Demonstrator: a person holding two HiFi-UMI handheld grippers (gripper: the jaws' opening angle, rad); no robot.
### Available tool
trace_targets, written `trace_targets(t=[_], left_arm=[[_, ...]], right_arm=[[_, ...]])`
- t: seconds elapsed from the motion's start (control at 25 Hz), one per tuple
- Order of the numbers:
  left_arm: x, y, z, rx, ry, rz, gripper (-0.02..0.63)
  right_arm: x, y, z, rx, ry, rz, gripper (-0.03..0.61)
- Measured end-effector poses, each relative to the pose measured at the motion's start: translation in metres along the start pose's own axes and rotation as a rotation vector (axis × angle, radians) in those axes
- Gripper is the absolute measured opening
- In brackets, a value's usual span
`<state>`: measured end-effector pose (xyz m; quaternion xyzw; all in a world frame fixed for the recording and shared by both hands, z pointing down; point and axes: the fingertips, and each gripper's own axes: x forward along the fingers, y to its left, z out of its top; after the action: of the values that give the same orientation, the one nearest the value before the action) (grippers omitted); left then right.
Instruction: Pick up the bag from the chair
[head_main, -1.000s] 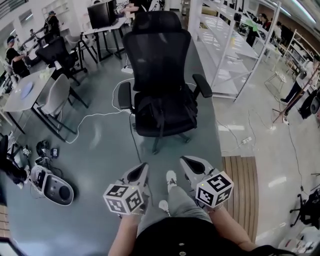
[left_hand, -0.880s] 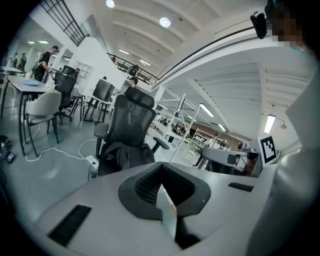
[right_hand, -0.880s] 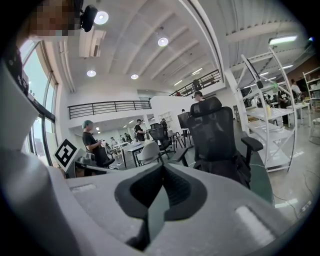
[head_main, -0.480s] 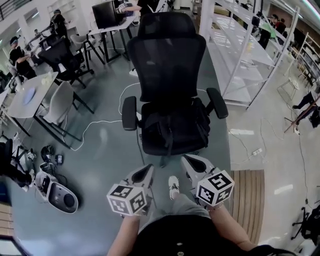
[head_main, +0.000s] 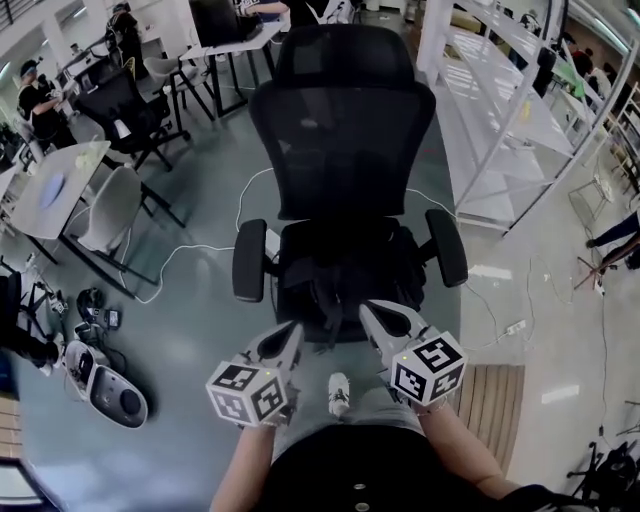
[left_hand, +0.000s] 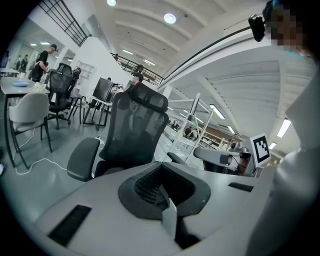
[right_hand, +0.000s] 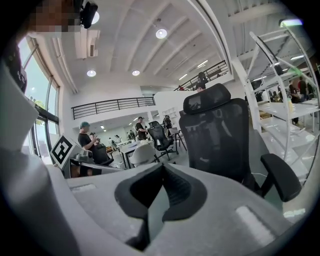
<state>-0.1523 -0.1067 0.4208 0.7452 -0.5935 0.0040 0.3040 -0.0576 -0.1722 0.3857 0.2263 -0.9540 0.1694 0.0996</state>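
step: approach stage, nothing grasped yet. Both grippers are held low and close to the person's body, tips aimed at the chair.
left gripper (head_main: 289, 333): fingers (left_hand: 145, 186) pressed together, tips meeting, nothing between them.
right gripper (head_main: 373, 313): fingers (right_hand: 181, 194) also pressed together, and empty.
black bag (head_main: 345, 262): lies on the seat of the black mesh office chair (head_main: 340, 120), ahead of both sets of fingertips and roughly centred between the two. Its straps hang toward the seat's front edge, the side nearest the fingertips.
armrests: left armrest (head_main: 249, 262) is ahead and outboard of the left fingertips. The right armrest (head_main: 446, 247) is likewise placed for the right fingertips.
contact: none that I can see. How much height separates the tips from the bag can't be judged from the head view.
next move (judgement): spread at least one pair of fingers, reach forward and down to the bag, close on a strap or top handle rather than the bulky body, then lift clear of the armrests.
risk (judgement): soft bag — a pinch on loose fabric may slip or leave the bag sagging.
writing: no brand or label is legible on the bag or chair. The marker cubes (head_main: 248, 392) (head_main: 427, 368) carry only black-and-white square patterns, no text.
floor: white cable (head_main: 200, 250) to the left of the left fingertips, not in the way.
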Motion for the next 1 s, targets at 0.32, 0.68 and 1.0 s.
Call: trace_targets(t=[0.32, 0.68, 1.0], left_arm=[[0.036, 0.017, -0.006, -0.006, 0.100, -0.005, 0.017], [0.078, 0.038, -0.013, -0.035, 0.204, -0.067, 0.017], [0.120, 0.047, -0.019, -0.053, 0.273, -0.150, 0.017]], right_arm=[[0.029, -0.027, -0.013, 0.068, 0.046, 0.010, -0.002], [0.054, -0.048, -0.034, 0.150, 0.088, -0.058, -0.002], [0.075, -0.064, -0.047, 0.185, 0.127, -0.098, 0.000]])
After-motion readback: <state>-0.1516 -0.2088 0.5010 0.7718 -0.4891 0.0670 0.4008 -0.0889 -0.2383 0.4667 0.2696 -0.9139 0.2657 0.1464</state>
